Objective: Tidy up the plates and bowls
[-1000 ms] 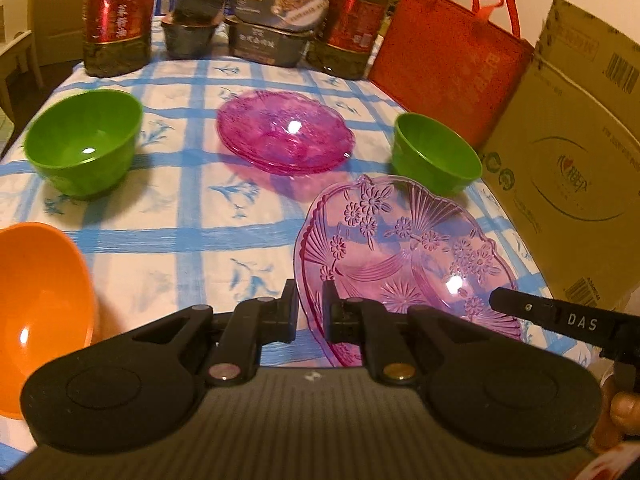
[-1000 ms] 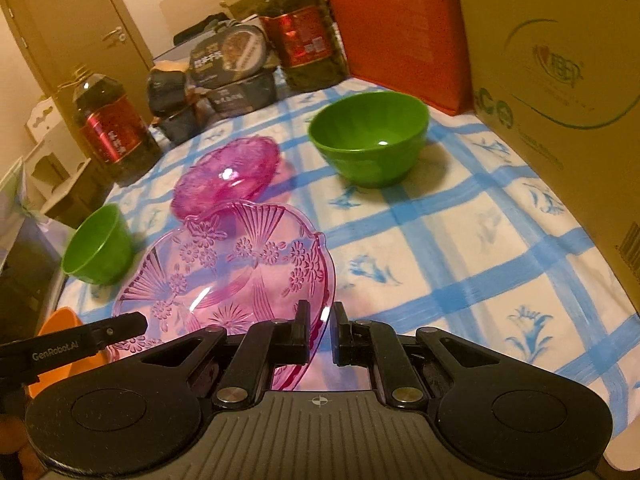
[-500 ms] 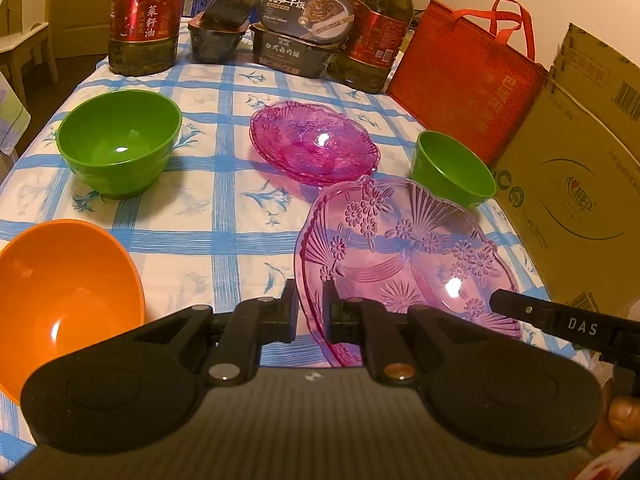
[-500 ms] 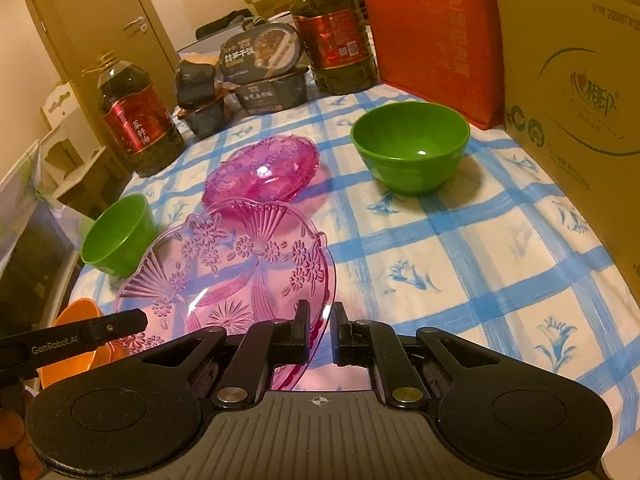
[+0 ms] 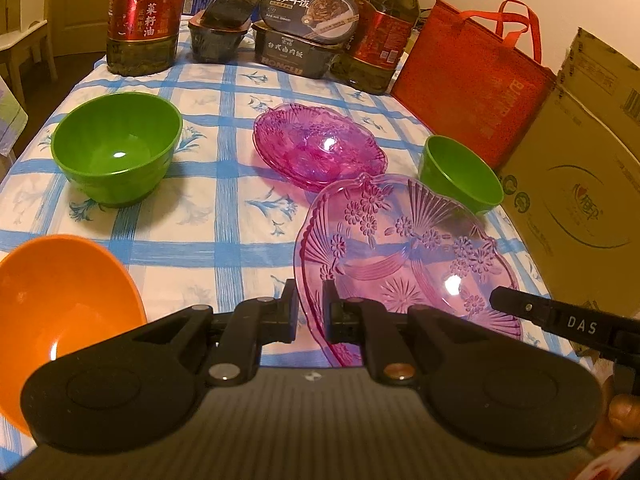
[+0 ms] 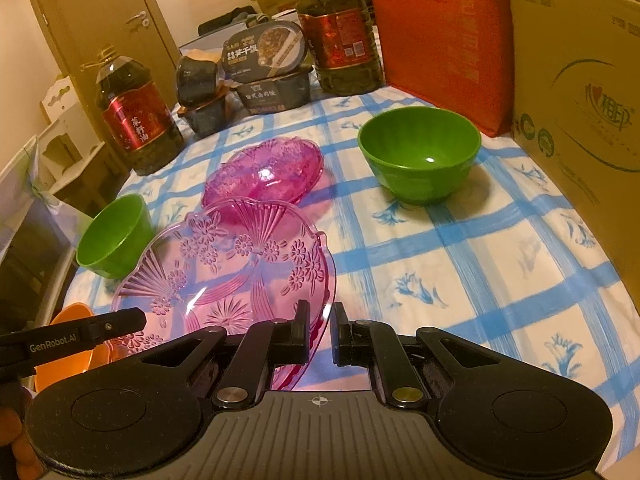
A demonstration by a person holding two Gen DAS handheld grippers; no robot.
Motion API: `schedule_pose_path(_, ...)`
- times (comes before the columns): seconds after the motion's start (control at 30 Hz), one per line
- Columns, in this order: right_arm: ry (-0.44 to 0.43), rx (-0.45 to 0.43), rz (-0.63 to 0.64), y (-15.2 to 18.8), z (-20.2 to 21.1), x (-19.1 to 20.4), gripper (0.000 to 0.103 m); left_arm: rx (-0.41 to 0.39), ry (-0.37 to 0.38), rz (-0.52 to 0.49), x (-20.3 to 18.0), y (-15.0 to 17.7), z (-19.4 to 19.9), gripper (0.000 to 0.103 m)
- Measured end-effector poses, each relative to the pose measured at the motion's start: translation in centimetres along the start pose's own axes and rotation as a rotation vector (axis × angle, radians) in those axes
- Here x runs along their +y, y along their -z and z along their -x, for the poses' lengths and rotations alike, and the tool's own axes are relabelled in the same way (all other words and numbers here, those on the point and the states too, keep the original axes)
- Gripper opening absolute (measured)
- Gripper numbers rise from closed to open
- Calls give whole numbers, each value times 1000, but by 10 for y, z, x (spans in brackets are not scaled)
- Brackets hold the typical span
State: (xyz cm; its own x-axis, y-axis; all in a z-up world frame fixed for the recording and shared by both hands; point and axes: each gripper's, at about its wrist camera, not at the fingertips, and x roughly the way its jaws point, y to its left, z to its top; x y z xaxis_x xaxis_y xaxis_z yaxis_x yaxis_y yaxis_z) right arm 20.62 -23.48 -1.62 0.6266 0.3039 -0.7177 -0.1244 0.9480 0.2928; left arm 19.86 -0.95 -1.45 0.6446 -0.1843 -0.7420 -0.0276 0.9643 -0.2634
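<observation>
Both grippers hold one clear pink flower-patterned plate (image 5: 408, 248) above the checked tablecloth. My left gripper (image 5: 310, 308) is shut on its left rim. My right gripper (image 6: 320, 330) is shut on its right rim, and the plate (image 6: 224, 264) fills that view's lower left. A stack of pink plates (image 5: 318, 150) lies just beyond it, also in the right wrist view (image 6: 266, 172). A large green bowl (image 5: 116, 152) stands left, a small green bowl (image 5: 460, 174) right, and an orange bowl (image 5: 60, 312) near left.
Oil bottles (image 5: 142, 16) and dark food boxes (image 5: 298, 50) line the far table edge. A red bag (image 5: 468, 80) and a cardboard box (image 5: 580, 184) stand along the right side. In the right wrist view the table's left edge drops off beside a chair (image 6: 68, 132).
Both grippers have lifted and tilted back with the plate, so more of the table and far objects show. The held plate's far rim now overlaps the pink stack.
</observation>
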Motion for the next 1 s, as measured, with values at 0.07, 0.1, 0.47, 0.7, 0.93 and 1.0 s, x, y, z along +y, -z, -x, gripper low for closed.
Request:
schedule_pose_path(0.07,-1,-1,6,-7,-5,1,10,-1,0,0,2,-6,-4,10)
schedule_pose_path(0.1,-2,-3,8,-11,-8,2,10,-2,-1,0,3,-10,-7,10)
schedule_pose_path(0.47,-4,-9,1,-67,-55,8,10,-15,-13,-18,11,-73,-50,10)
schedule_pose_path(0.7,1,-22,-3,-109,-97,13,10,-15,-28,-52,19,-124,-91,11)
schedule_pose_path(0.93,13,-9,10,-137,-145,17,10,12,-49,-30,32,-157,-136,11)
schedule_pose_path(1.0,16,4,26,-140,-157,18,10,24,-58,-31,35,-160,-147,11)
